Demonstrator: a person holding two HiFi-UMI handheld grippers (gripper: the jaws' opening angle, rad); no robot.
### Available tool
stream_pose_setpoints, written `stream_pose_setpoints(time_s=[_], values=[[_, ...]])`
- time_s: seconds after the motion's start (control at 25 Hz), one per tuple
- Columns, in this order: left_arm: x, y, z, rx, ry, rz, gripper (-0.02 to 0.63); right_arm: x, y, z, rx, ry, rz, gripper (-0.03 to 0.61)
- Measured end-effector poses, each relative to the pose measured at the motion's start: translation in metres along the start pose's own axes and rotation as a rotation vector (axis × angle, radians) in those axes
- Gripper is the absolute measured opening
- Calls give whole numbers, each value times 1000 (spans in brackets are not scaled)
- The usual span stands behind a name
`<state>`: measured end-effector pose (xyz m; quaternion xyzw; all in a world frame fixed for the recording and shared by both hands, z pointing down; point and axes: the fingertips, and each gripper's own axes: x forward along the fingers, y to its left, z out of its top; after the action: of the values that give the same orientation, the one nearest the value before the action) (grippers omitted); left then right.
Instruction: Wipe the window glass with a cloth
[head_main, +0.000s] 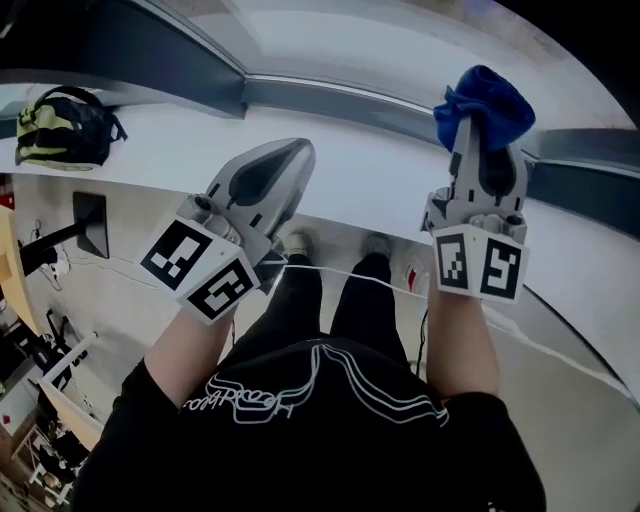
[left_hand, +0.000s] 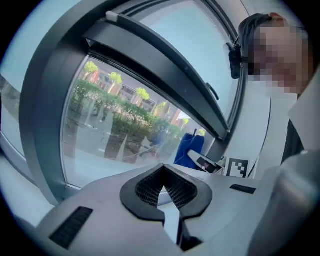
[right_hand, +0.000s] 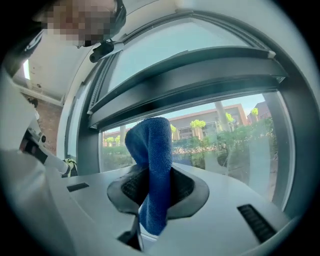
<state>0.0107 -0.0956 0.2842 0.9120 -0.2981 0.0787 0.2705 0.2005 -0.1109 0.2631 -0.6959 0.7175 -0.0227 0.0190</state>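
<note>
Right gripper view shows the right gripper (right_hand: 156, 195) with its fingers clenched on a blue cloth (right_hand: 152, 150), which stands up out of them close before the window glass (right_hand: 225, 140); whether it touches the glass I cannot tell. The left gripper (left_hand: 165, 195), facing the same window glass, has its fingers pressed together on nothing. A backpack (head_main: 60, 125) lies on the sill below that glass

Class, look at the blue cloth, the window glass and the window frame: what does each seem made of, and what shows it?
Cloth: likely microfibre or terry; fuzzy, floppy nap.
Window glass: clear glass; trees show through.
Window frame: probably painted metal; smooth, matt dark grey.
</note>
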Motion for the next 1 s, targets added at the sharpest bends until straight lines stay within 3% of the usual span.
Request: stream_pose_setpoints(time_s=[0.32,0.56,0.76,1.0], values=[[-85,97,11,-9,-34,95,6,65,157,-26,14,-1,167,67],[-140,155,17,-21,-66,168,6,105,247,-49,30,5,241,67],[-167,187,14,-38,-94,203,6,132,296,-60,20,-6,280,67],[-181,208,6,-65,-107,222,6,164,321,-77,-3,2,274,67]])
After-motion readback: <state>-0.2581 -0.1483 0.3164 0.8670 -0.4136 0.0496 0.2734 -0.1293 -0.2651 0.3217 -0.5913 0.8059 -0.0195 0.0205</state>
